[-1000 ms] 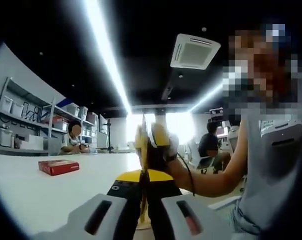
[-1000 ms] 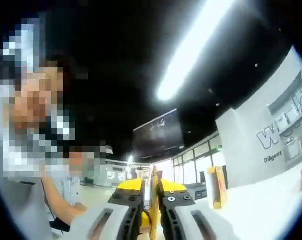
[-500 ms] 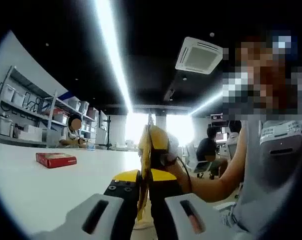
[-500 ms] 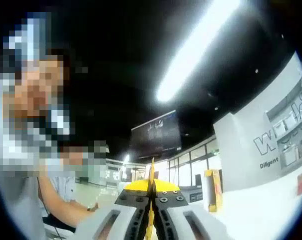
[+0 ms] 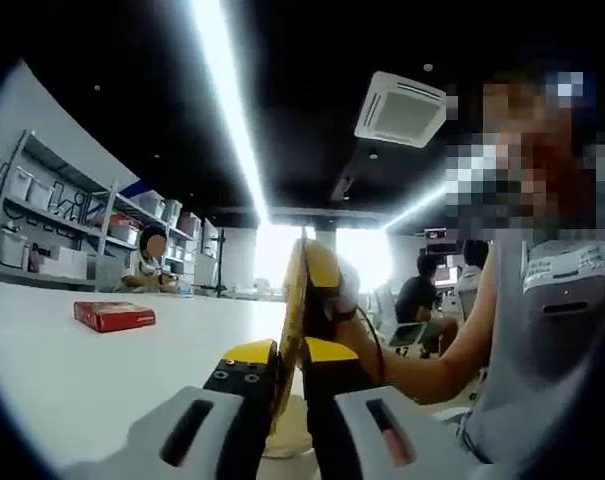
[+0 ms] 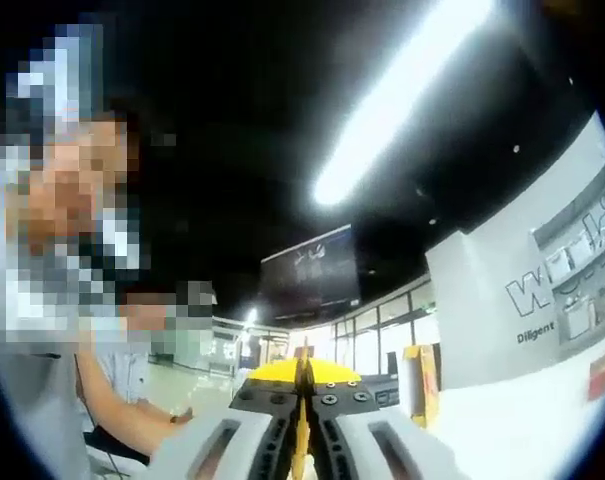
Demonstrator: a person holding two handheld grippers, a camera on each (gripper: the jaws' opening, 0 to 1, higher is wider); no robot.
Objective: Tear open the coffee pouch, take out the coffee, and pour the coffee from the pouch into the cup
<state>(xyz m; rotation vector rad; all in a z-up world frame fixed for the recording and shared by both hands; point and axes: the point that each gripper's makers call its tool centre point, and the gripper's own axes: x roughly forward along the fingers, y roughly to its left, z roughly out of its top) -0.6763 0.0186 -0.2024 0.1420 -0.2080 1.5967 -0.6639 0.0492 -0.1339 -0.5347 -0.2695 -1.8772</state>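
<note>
The task looks to be in its opening step: the tearing. The left claw (image 5: pixel 290 385) has its jaws drawn close on the lower edge of the yellow coffee pouch (image 5: pixel 300 300), which stands up edge-on from between them toward 12 o'clock. The right claw (image 6: pixel 302 420) has its jaws closed to a narrow slit with a thin yellow strip of the same pouch pinched between them. Both claws hold the pouch well above the white counter (image 5: pixel 82 370).

Whether the seal has begun to part cannot be told. Nothing has been taken out or poured, as far as shows.

A pale round shape, probably the cup (image 5: pixel 287 440), sits below the left claw at 6 o'clock; its inside is hidden. At 9 o'clock in the left gripper view a red box (image 5: pixel 114 316) lies flat on the counter, closed.
</note>
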